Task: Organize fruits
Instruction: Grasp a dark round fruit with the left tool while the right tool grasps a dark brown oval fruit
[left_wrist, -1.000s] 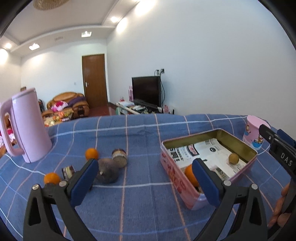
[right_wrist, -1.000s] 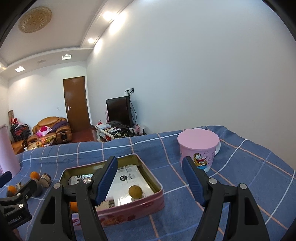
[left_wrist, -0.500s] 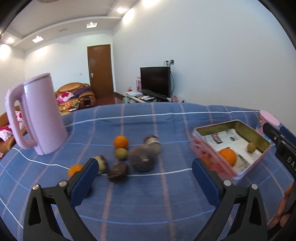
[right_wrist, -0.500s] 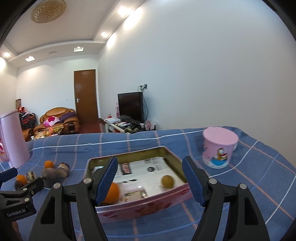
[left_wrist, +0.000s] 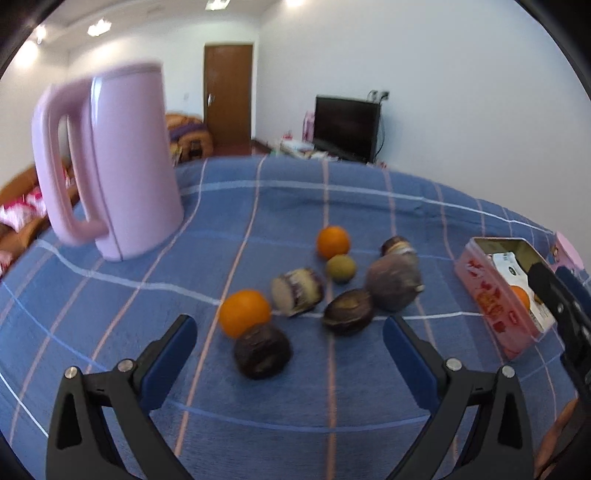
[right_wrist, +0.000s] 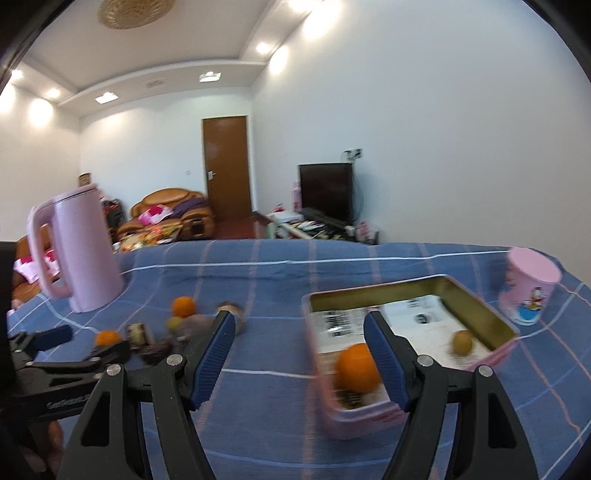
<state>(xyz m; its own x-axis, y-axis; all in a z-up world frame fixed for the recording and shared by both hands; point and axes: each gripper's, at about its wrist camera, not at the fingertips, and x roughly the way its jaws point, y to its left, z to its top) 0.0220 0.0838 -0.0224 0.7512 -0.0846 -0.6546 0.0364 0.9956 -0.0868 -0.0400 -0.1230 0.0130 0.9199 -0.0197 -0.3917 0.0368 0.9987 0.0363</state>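
Several loose fruits lie on the blue checked cloth in the left wrist view: two oranges (left_wrist: 244, 312) (left_wrist: 332, 242), a small green fruit (left_wrist: 341, 268), and dark brown fruits (left_wrist: 262, 350) (left_wrist: 348, 311) (left_wrist: 393, 282). My left gripper (left_wrist: 290, 352) is open and empty, just before the nearest dark fruit. A pink tin box (right_wrist: 410, 347) holds an orange (right_wrist: 357, 366) and a small yellow-green fruit (right_wrist: 462, 342). My right gripper (right_wrist: 299, 347) is open and empty, to the left of the box's near corner. The box also shows in the left wrist view (left_wrist: 496, 295).
A tall pink kettle (left_wrist: 110, 166) stands on the cloth at the back left. A pink cartoon cup (right_wrist: 530, 290) stands to the right of the box. Beyond the table are a sofa, a door and a TV.
Both grippers have swung left. The left gripper has moved closer to the loose fruits; the kettle looms larger. The box has slid rightward in both views. Both grippers stay open.
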